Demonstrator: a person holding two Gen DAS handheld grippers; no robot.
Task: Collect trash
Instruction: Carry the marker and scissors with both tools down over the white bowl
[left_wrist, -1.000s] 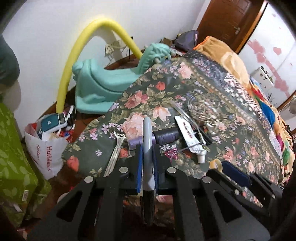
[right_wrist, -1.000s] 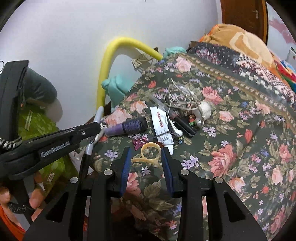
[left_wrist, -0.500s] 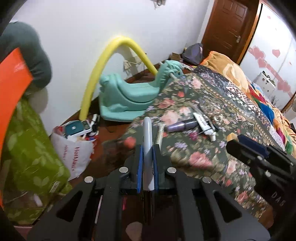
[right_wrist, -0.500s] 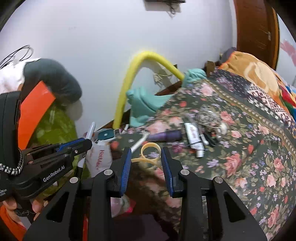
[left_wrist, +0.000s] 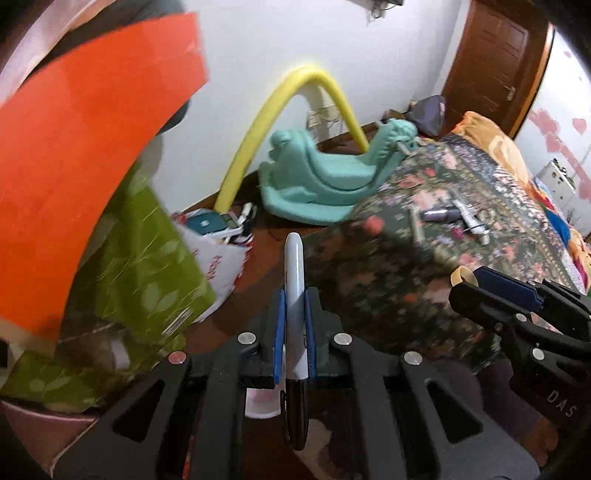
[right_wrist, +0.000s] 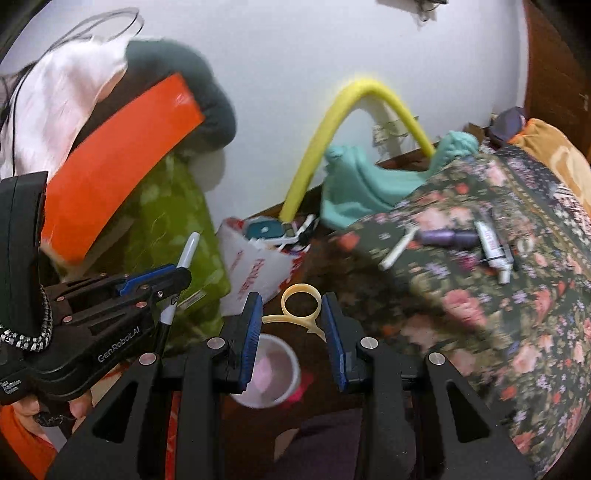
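Left gripper (left_wrist: 294, 328): held level beside the bed's edge, above the floor, jaws clenched on a white marker (left_wrist: 294, 295) with a black cap; the barrel points forward between the blue pads (left_wrist: 279, 332). Right gripper (right_wrist: 291, 326): held to its right, above a white cup (right_wrist: 266, 373) on the floor, jaws grasping a yellow plastic ring (right_wrist: 301, 301) (its tab lies across the gap). Legible markings: "GenRobot.AI" on the left gripper body; "DAS" on the right gripper body. A white bag (right_wrist: 255, 269) with red lettering (blurred, unreadable) stands on the floor near the floral bedspread (right_wrist: 498, 295).
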